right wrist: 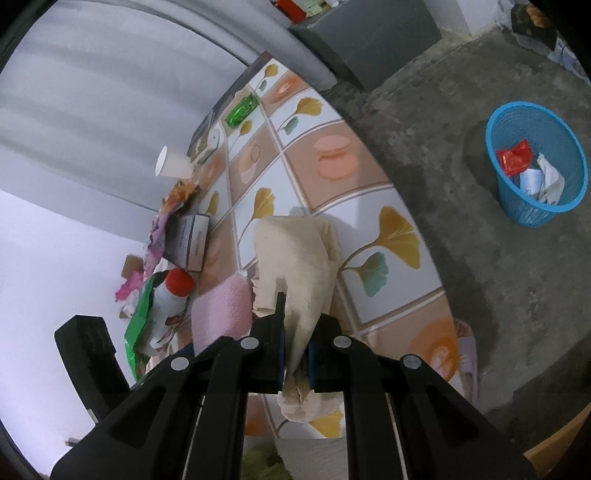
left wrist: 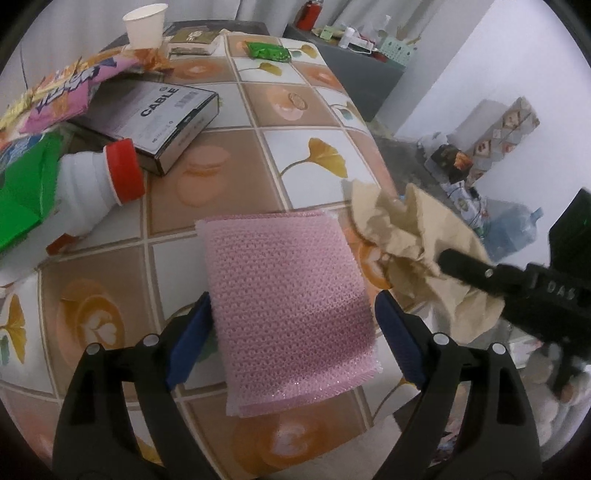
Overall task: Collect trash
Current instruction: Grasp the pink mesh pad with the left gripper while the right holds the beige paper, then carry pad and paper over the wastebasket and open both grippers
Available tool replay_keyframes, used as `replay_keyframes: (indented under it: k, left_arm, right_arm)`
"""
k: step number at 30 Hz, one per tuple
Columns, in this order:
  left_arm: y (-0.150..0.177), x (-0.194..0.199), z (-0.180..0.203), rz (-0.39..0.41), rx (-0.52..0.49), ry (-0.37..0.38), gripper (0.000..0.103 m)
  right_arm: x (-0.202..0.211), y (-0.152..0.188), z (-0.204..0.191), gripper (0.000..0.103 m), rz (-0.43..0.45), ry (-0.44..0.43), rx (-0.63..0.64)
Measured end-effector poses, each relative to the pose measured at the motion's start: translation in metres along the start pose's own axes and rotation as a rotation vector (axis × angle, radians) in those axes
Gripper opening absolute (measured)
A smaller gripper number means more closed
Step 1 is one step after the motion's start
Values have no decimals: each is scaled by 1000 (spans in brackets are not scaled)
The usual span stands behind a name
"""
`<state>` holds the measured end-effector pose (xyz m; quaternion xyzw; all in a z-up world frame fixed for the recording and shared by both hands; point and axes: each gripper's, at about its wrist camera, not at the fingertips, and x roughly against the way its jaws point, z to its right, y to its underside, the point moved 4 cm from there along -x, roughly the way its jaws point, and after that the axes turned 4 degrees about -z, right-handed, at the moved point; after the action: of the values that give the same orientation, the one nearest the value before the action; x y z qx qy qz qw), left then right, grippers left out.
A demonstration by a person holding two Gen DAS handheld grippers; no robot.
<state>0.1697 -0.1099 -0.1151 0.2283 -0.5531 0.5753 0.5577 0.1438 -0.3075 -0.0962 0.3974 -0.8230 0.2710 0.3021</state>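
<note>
A tiled tablecloth [left wrist: 258,158] covers the table. The pink bubble-wrap pad [left wrist: 291,295] is straddled, not pinched, by the wide left gripper [left wrist: 295,339]; crumpled paper [right wrist: 295,258] is clamped by the right gripper [right wrist: 295,354]. The pad may slide away if closed on off-centre; the blue bin [right wrist: 535,166] is well apart.

Lit evenly and softly, casting only faint shadows on the desk [left wrist: 258,155] ahead of the tool. Bending strongly toward dark fisheye corners. Blurring slightly on the far clutter and the floor [right wrist: 461,258] beyond.

One cup [left wrist: 144,25], one bottle [left wrist: 88,186]
</note>
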Motion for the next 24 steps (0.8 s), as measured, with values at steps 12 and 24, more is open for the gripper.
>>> replay_keyframes:
  k: [12, 24]
  left_arm:
    - [3, -3, 9, 4, -97, -63, 83]
    - [-3, 6, 6, 39, -69, -25, 79]
  right_arm:
    - [11, -6, 10, 9, 34, 5, -11]
    - [23, -10, 18, 9, 60, -30, -21]
